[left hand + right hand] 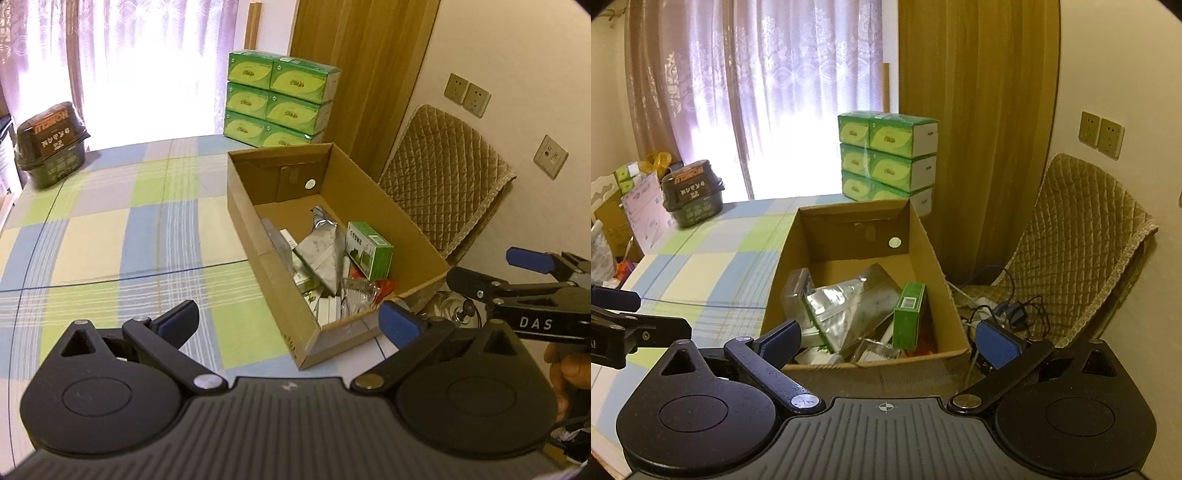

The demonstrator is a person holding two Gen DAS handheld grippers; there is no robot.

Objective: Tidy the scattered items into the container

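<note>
While both claws gape, cardboard box [925, 236] filled, tissue packs [886, 155] behind

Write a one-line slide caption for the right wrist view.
Open right tool hovering over a cardboard box holding a silver foil pouch and a green carton on the checked tablecloth.

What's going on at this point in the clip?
A person holds a pair of tongs in each hand over a table with a checked cloth. Both the left tongs and the right tongs are open and hold nothing. The cardboard box near the table's edge already holds the loose items: a silver foil pouch, a small green box and other small packets. No loose item shows on the visible cloth, so the tidying looks all but finished.
</note>
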